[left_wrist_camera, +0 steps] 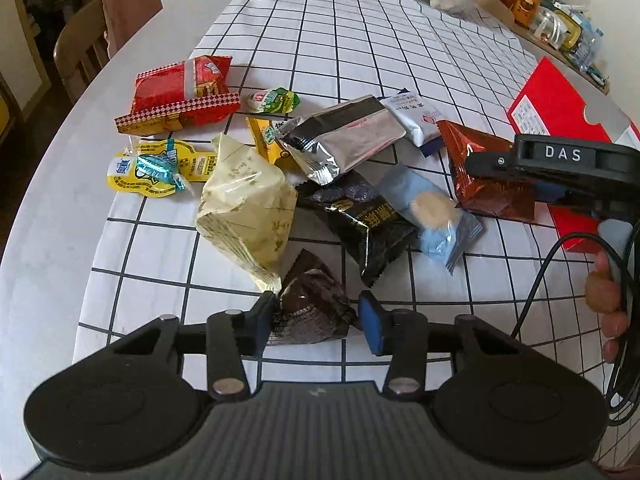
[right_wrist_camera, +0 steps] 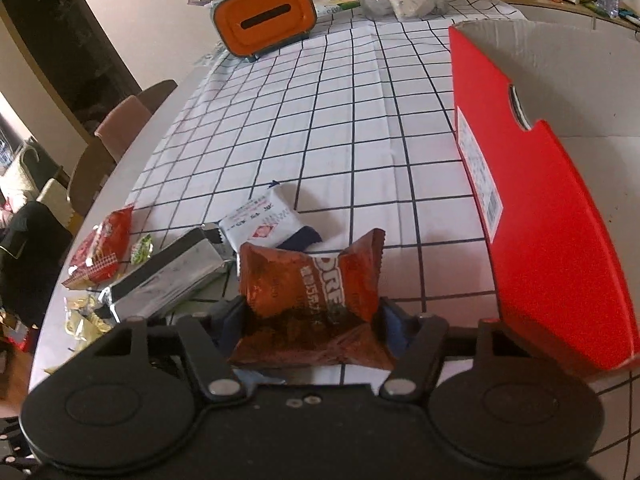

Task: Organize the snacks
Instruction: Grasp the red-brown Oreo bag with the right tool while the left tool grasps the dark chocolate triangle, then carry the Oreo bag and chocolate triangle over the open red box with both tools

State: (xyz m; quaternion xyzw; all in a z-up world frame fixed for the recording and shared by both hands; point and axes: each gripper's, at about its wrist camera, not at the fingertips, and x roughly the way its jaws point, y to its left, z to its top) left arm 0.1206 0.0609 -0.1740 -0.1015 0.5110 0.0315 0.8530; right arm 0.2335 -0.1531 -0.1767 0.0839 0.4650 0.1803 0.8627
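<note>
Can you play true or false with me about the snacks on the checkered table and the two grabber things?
1. The right gripper is squeezing the brown packet. True.
2. The red box lies left of the snack pile. False: it stands at the right.
3. The left gripper has its fingers on either side of the dark wrapped snack. True.
4. The silver packet is inside the red box. False: it rests on the pile on the tablecloth.
5. The orange-lidded container sits at the far end of the table. True.
</note>
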